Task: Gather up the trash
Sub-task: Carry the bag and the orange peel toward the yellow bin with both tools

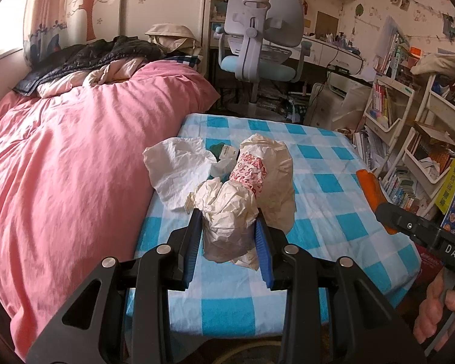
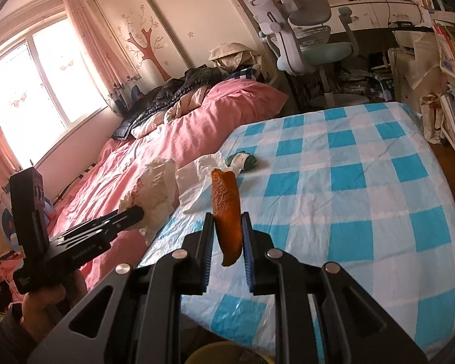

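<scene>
While the left wrist camera looks down its 2 fingers, the left gripper [image 1: 230, 236] is clamped on a crumpled cream paper wrapper [image 1: 230, 212] with red print, its blue pads pressing both sides of the wad, which is lifted above the table with the blue-and-white checked cloth [image 1: 327, 182]. Behind the wad a white plastic bag [image 1: 176, 166] lies at the table's left edge, touching a small green packet [image 1: 223, 151] beside it. A bed with a pink duvet [image 1: 75, 151] sits just left of the table, and a grey-and-blue desk chair [image 1: 257, 45] stands beyond. At the right edge the right gripper [image 1: 388, 215] shows from the side with a piece of orange peel [image 1: 368, 182] sticking out of it, and a hand [image 1: 433, 312] holds its handle.

In the right wrist view, the right gripper [image 2: 227, 230] has its jaws closed on the orange peel [image 2: 226, 206], which stands nearly upright between the pads above the checked cloth [image 2: 364, 197]. The white bag [image 2: 197, 179] and green packet [image 2: 241, 160] lie on the cloth beyond it. To the left, the left gripper [image 2: 136, 212] holds the paper wrapper [image 2: 157, 194] in the air over the seam between table and pink duvet [image 2: 197, 121], a hand [image 2: 45, 306] on its grip.
</scene>
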Demonstrator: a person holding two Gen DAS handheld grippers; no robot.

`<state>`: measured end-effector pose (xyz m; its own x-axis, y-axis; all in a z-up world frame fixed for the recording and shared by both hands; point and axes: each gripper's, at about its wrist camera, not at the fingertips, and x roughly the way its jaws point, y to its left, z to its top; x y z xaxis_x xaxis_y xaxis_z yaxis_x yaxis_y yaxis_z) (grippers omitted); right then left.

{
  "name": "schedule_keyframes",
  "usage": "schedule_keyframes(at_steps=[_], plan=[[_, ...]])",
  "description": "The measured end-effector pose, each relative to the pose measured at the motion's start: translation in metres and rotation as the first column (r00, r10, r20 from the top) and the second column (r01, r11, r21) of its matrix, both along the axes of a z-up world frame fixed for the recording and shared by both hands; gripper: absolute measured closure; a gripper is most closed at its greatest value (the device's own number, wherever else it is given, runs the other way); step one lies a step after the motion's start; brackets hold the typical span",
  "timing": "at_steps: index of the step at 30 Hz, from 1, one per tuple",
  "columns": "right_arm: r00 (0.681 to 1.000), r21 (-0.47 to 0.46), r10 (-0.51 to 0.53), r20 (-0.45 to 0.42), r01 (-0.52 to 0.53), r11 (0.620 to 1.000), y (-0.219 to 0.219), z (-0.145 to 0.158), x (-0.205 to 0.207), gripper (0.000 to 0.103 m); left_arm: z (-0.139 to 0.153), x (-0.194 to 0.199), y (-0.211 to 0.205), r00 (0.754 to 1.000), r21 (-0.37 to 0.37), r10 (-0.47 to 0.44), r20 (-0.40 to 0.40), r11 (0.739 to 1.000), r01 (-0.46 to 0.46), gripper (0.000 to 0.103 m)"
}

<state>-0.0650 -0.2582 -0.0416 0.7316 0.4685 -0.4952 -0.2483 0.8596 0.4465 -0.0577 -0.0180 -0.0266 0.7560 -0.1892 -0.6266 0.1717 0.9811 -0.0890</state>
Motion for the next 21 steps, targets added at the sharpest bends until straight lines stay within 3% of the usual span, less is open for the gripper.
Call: schedule_keyframes(at_steps=[21], plan=[[1.000,-0.011,-0.005,-0.031,0.005,1.000,0.003,-0.016,-0.037,0.084,-0.010,-0.056,0.001,1.000,-0.014,-0.012,-0.007,1.000,0.012,0.071]])
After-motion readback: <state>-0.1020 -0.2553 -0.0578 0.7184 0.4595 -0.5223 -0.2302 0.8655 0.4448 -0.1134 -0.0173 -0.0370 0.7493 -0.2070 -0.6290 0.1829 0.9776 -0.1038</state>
